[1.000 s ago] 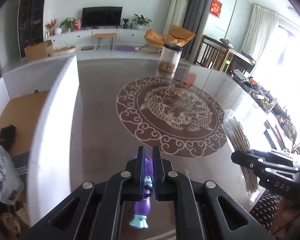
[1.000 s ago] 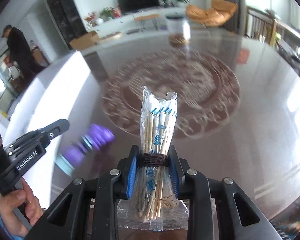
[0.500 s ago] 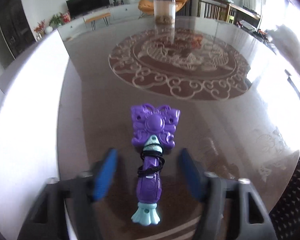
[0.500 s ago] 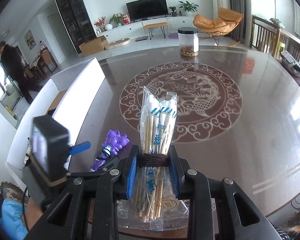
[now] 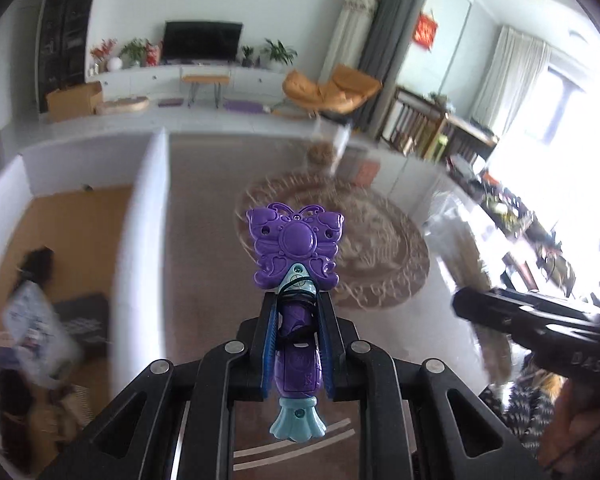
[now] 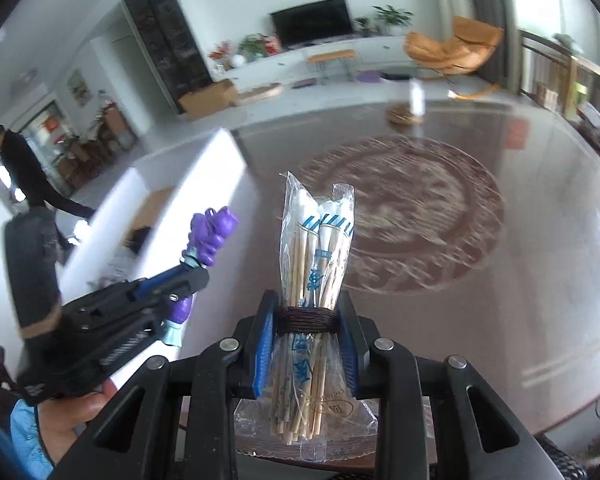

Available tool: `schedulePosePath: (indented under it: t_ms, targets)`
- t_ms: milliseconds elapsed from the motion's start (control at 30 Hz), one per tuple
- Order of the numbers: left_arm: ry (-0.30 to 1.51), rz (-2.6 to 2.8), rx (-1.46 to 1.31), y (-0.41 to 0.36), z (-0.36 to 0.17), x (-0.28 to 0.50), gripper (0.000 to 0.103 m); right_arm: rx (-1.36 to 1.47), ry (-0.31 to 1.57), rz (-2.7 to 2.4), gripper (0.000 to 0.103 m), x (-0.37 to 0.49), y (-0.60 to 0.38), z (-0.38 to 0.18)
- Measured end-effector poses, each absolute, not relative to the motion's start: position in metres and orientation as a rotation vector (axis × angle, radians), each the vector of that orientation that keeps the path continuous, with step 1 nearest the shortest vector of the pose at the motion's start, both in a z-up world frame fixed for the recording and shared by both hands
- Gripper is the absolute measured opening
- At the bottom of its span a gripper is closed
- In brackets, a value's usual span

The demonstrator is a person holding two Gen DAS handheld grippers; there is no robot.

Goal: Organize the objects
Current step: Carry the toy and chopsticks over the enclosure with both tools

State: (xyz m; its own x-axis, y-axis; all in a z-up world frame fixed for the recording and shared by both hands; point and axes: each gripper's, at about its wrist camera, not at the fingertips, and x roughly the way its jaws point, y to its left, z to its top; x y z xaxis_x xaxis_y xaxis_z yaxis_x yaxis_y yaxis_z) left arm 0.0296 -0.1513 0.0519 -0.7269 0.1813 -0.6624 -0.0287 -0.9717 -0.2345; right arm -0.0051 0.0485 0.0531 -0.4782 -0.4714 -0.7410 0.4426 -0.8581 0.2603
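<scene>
Raised off the worktop (image 5: 204, 264) since the earlier frame: toy (image 5: 296, 280), clamped by its handle in left hand-held gripper (image 5: 298, 312), butterfly head projecting forward. Right hand-held gripper (image 6: 306, 320): clenched on chopsticks (image 6: 316, 264), bundle upright, above worktop.

A purple butterfly-headed toy (image 5: 296, 312) with a pale blue flared foot is clamped by its stem, head forward, lifted off the desk. A clear bag of wooden sticks (image 6: 314, 280), bound with dark cord, stands upright, pinched at the cord.
</scene>
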Motion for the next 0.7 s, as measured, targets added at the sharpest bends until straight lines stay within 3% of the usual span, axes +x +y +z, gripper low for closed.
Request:
schedulePosePath:
  t_ms: [133, 267, 467, 500, 567, 600, 700]
  targets:
    - [-0.319, 2.982, -1.092, -0.221, 0.082, 0.061, 0.018, 1.079, -0.033, -2.181, 0.029, 0.001, -0.009, 0.086]
    - [-0.317, 3.140, -1.243, -0.284, 0.071, 0.085, 0.018, 1.034, 0.030, -1.982, 0.029, 0.016, -0.093, 0.101]
    - [-0.437, 3.175, -1.567, -0.345, 0.027, 0.091, 0.023, 1.097, 0.243, -1.799, 0.031, 0.038, -0.197, 0.063]
    - [-0.445, 3.173, -1.586, -0.347, 0.024, 0.091, 0.027, 1.135, 0.287, -1.767, 0.038, 0.039, -0.212, 0.048]
    - [-0.429, 3.182, -1.585, -0.343, 0.018, 0.090, 0.054, 1.166, 0.320, -1.737, 0.053, 0.039, -0.225, 0.032]
    - [-0.393, 3.216, -1.582, -0.341, 0.019, 0.091, 0.068, 1.169, 0.330, -1.730, 0.056, 0.039, -0.227, 0.027]
    - [-0.324, 3.300, -1.555, -0.333, 0.026, 0.084, 0.090, 1.165, 0.356, -1.751, 0.058, 0.034, -0.225, 0.025]
